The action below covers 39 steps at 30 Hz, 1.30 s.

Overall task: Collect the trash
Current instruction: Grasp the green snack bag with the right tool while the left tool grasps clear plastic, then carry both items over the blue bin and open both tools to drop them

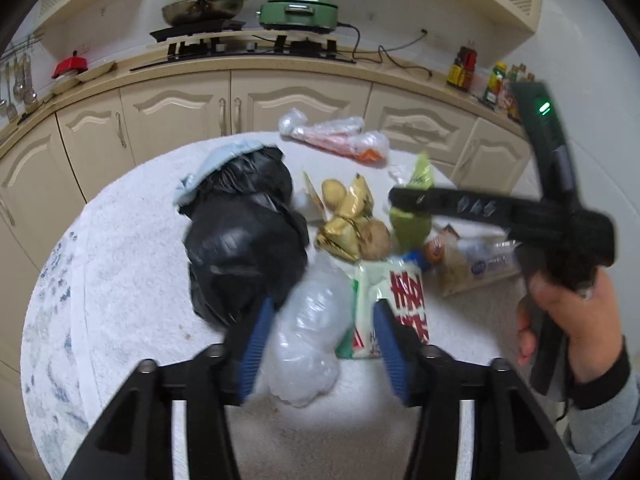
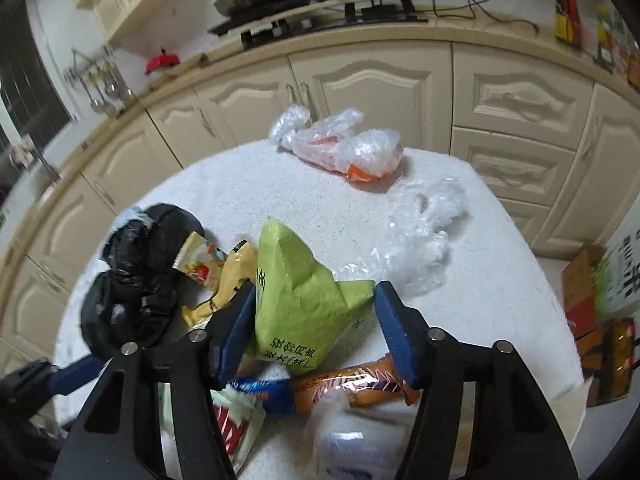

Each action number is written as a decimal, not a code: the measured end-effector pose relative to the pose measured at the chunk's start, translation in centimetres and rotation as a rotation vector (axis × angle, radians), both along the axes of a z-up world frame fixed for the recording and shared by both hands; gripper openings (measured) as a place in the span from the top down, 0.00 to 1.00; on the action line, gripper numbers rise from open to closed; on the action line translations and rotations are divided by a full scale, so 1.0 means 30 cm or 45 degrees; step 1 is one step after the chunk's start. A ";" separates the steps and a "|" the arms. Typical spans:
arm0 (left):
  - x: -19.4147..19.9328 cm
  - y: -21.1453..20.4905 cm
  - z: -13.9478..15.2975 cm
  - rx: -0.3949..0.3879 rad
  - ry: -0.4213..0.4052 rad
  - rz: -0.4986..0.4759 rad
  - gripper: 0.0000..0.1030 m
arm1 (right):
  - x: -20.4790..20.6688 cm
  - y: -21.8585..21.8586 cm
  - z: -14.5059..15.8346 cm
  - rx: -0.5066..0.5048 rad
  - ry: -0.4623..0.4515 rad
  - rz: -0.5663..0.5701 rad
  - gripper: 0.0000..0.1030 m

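Trash lies bunched mid-table on the white towel-covered table (image 1: pixel 132 240). Nearest, the left gripper (image 1: pixel 323 340) hangs released astride a crumpled clear plastic bag (image 1: pixel 308 332). The right gripper (image 2: pixel 316 332), spread wide, flanks a green foil snack pouch (image 2: pixel 296 300) without pinching it. A black bin bag (image 1: pixel 244 232) sits left. Bare cloth rings the pile; a clear bag holding something orange (image 2: pixel 344 144) lies at the far edge.

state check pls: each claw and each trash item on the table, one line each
left claw: open, straddling the clear crumpled plastic
right claw: open, around the green packet
green packet: upright, crumpled, opened at its top
black trash bag: bunched, lying on the table
bagged orange item: lying at the far edge
orange snack wrapper: lying flat
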<state>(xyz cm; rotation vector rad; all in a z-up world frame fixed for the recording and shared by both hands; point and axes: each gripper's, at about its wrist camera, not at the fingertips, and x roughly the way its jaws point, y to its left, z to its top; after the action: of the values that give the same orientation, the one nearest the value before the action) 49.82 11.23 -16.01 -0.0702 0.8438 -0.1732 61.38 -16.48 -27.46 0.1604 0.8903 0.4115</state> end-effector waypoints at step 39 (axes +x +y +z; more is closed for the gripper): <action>0.011 -1.088 0.069 0.040 -0.032 -0.547 0.75 | -0.564 -1.074 0.059 0.248 -0.215 -0.612 0.44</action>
<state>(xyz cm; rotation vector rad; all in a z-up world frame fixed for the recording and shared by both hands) 50.14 -21.41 -13.95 0.1443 0.8285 -0.5631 44.47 -48.71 -25.69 0.5001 0.6175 0.0594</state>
